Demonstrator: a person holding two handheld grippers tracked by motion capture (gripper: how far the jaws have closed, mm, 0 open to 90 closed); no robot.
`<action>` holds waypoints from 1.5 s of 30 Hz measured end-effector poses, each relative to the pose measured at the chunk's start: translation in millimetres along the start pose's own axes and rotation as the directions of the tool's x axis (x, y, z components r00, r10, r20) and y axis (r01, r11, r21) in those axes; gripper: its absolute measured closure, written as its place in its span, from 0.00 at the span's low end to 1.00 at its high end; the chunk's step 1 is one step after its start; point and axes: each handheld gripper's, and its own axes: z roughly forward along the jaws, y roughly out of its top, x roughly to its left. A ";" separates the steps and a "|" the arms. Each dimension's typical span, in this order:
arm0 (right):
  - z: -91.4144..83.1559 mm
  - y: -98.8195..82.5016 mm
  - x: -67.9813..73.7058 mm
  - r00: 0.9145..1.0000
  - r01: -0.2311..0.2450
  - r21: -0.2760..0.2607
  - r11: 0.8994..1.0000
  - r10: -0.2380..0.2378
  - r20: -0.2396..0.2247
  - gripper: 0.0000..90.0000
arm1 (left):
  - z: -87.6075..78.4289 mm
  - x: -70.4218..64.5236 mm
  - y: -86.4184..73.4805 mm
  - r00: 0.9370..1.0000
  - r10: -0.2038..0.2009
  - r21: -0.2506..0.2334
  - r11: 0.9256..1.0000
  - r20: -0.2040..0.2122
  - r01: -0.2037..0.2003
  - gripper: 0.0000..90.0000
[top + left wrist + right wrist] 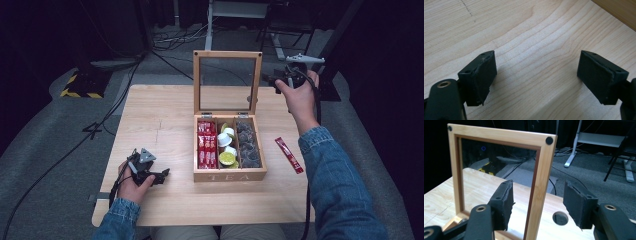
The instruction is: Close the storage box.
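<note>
Left tongs point(165, 173) are held low over the desk point(160, 120) at its near left, jaws spread wide, nothing between them. Wooden tea box point(229, 175) sits at desk centre, marked TEA, three compartments: red sachets point(206, 145) left, white and green capsules point(227, 147) middle, dark items point(248, 145) right. One red sachet point(289, 155) lies on the desk just right of the box. Glass-paned lid point(541, 170) stands upright; its right frame edge is straddled by the right tongs point(539, 202), jaws open, not touching.

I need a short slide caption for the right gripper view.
Open hand-held gripper straddling the upright lid frame of a wooden tea box.
</note>
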 end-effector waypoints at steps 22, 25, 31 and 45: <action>61.7 8.1 -10.8 0.998 -0.015 -0.018 1.000 0.014 -0.060 0.47 | 0.3 -0.1 0.1 1.000 -0.001 -0.002 1.000 -0.002 0.001 0.18; 67.2 5.7 -11.6 0.997 -0.029 -0.016 0.999 0.028 -0.071 0.47 | 0.4 -0.1 0.0 1.000 -0.002 -0.003 1.000 -0.002 0.002 0.18; 77.3 1.0 -10.9 0.995 -0.045 -0.005 0.999 0.044 -0.091 0.48 | 0.4 -0.1 0.0 1.000 -0.002 -0.003 1.000 -0.003 0.002 0.18; 84.1 -2.5 -12.0 0.990 -0.086 0.002 0.996 0.085 -0.110 0.50 | 0.6 -0.4 0.0 1.000 -0.005 -0.003 1.000 0.000 0.005 0.18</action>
